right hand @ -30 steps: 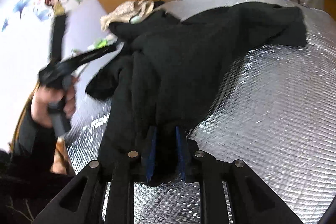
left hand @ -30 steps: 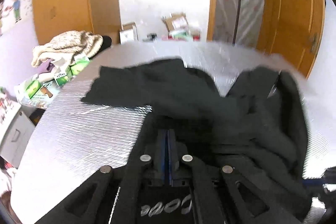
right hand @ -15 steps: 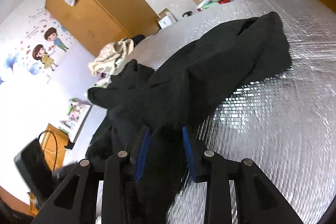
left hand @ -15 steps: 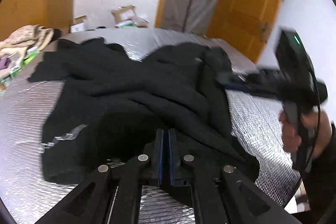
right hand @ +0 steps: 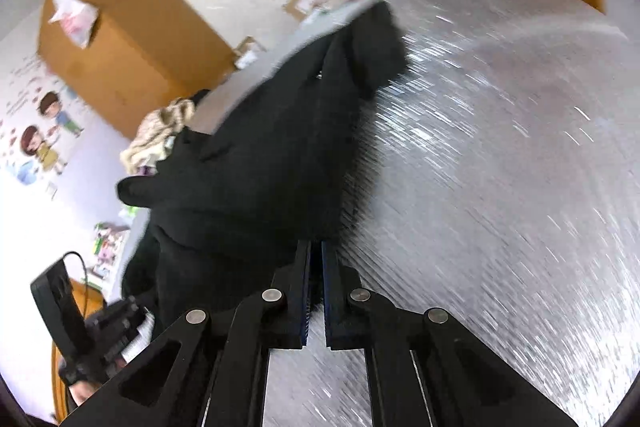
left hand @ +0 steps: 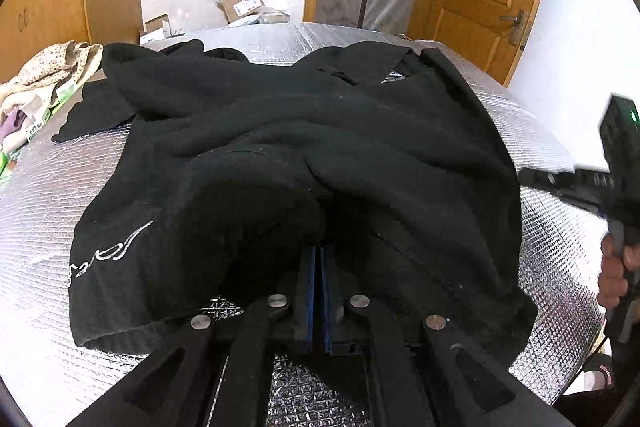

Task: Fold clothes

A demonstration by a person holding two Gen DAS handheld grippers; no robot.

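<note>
Silver quilted foil covers the table, with orange wooden doors and cardboard boxes behind it. Low in its own view, the left gripper has its blue pads pressed together on a bunched fold of the black garment. The right gripper is nearly closed, only a thin slit between its pads, with dark cloth running into that slit, so it appears to pinch the garment's near edge. A second ago the right gripper's pads stood wider around a thick fold and the cloth hung tilted between the two tools; now the garment lies crumpled across the middle of the foil, one sleeve reaching to the far edge. That suggests it has been dragged and laid down for spreading; no neat fold shows. White cursive script runs along the garment's left hem, too distorted to read. A beige cloth heap sits at the table's left edge.
</note>
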